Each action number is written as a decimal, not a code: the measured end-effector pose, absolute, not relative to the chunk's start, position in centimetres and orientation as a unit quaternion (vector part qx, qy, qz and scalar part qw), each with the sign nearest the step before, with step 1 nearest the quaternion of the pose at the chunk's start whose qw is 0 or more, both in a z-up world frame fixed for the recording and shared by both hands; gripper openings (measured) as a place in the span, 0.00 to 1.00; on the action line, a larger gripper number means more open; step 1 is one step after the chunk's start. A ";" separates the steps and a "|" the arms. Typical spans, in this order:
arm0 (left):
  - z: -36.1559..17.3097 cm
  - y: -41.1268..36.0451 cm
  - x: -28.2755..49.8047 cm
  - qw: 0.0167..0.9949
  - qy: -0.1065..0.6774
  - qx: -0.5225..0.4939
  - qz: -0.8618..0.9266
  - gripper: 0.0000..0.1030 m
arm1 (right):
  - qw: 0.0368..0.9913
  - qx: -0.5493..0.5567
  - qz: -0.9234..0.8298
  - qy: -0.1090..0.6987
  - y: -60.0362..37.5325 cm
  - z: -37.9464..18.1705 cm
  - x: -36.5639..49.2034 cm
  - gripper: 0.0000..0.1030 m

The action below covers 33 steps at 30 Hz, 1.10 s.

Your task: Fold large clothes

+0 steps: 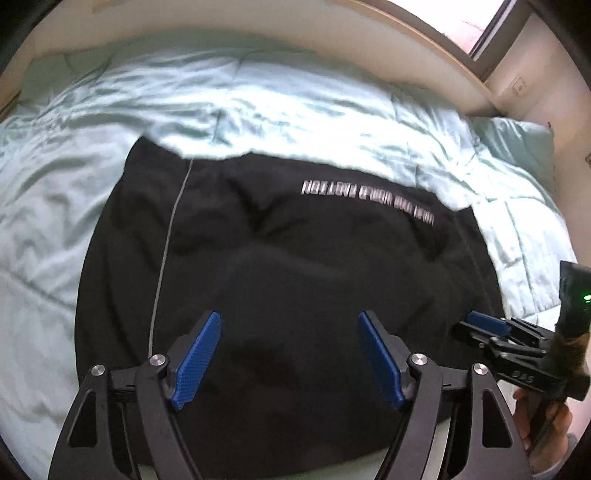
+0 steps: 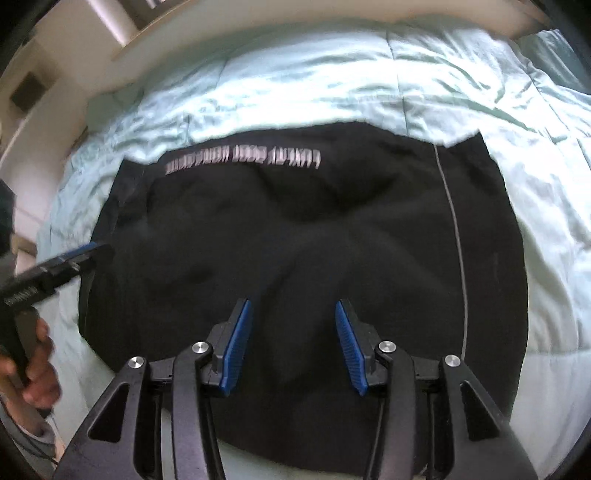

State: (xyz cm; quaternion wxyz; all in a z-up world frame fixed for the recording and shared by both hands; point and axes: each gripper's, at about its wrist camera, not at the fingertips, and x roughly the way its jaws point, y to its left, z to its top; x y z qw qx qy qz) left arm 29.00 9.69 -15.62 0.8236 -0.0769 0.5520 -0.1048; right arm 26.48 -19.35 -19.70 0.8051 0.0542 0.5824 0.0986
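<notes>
A large black garment [image 1: 280,266] with a line of white lettering [image 1: 365,199] and a thin grey stripe lies spread on a pale green quilt; it also fills the right wrist view [image 2: 303,240]. My left gripper [image 1: 290,325] hangs open above the garment's near part, holding nothing. My right gripper [image 2: 293,314] is open above the garment as well, empty. The right gripper shows at the right edge of the left wrist view [image 1: 484,325]. The left gripper shows at the left edge of the right wrist view [image 2: 85,254], over the garment's edge.
The pale green quilt [image 1: 258,96] covers a bed. A matching pillow [image 1: 517,140] lies at the far right. A light wooden bed frame [image 1: 424,48] and a window [image 1: 461,22] are behind it. A wall [image 2: 44,103] stands beside the bed.
</notes>
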 end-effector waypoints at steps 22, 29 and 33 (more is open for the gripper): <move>-11.1 13.5 21.2 0.835 0.534 -0.108 -0.078 0.74 | 0.837 0.014 0.055 0.544 -19.5 -11.8 20.7 0.76; -12.2 15.0 19.8 0.829 0.547 -0.107 -0.046 0.74 | 0.832 0.031 0.032 0.554 -21.6 -12.5 19.3 0.76; -12.1 16.6 21.0 0.832 0.544 -0.109 -0.027 0.74 | 0.828 0.059 0.014 0.558 -24.3 -13.2 19.7 0.76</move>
